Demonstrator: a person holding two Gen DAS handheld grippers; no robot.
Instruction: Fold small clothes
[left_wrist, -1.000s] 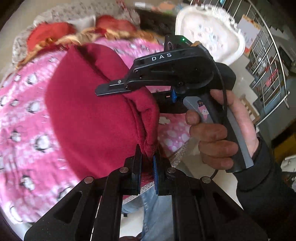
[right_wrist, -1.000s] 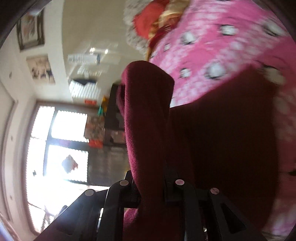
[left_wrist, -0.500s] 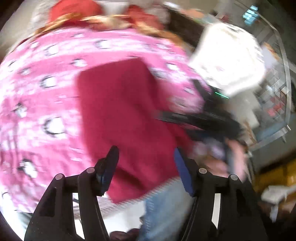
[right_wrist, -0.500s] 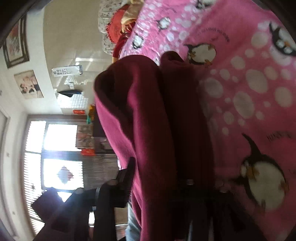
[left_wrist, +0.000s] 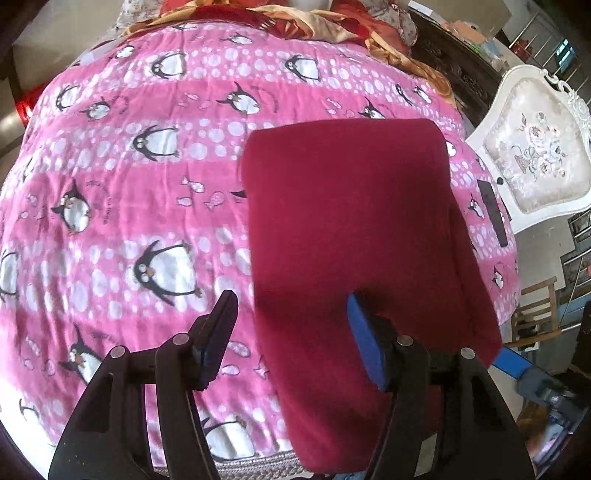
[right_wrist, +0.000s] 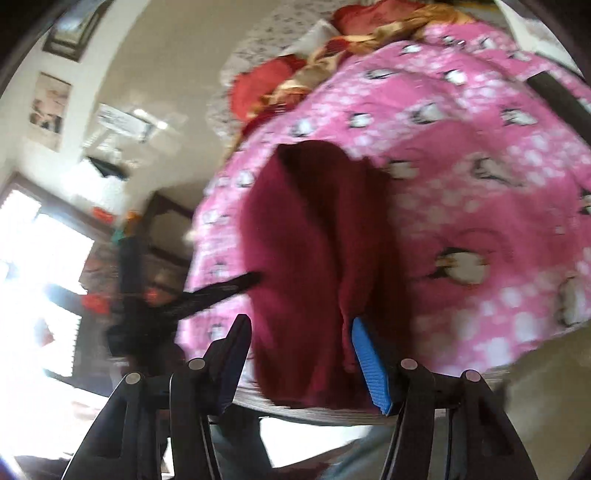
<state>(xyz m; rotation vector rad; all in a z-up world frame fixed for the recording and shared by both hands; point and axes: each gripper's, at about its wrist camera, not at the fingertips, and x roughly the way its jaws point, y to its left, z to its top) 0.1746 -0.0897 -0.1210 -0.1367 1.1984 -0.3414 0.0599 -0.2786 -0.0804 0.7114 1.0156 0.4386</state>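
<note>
**One garment folded and let go, both grippers free**

I read the fold as basically done. My left gripper (left_wrist: 288, 332) has its jaws apart with nothing pinched; its blue pad hovers over the near part of the dark red garment (left_wrist: 351, 221) without pressing it. My right gripper (right_wrist: 299, 350) has just been opening its jaws too; in its blurred view the cloth sits ahead of the gap, not clamped, so I call it released.

The garment lies as a tidy rectangle at about 3 o'clock from the middle of the left wrist view, long edges straight, far edge square. Its near end reaches the bed's edge at 5 o'clock and seems to hang slightly over. The right wrist view shows a lengthwise crease and stacked layers, so more than one fold is in it.

Left to do, my guess: maybe one more fold to halve it, or slide it fully onto the bed, then next item. No other loose clothes visible.

Surface: pink penguin blanket (left_wrist: 147, 184), soft and a little rumpled. Red and gold bedding (left_wrist: 295, 22) bunched at 12 o'clock. A flat black object (left_wrist: 493, 212) lies at 3 o'clock near the blanket's edge; cannot tell what.

Room: white ornate chair (left_wrist: 535, 155) at 2 o'clock, bright window (right_wrist: 37, 277) at 9 o'clock in the right view, framed pictures (right_wrist: 50, 109) on the wall at 10 o'clock.
</note>
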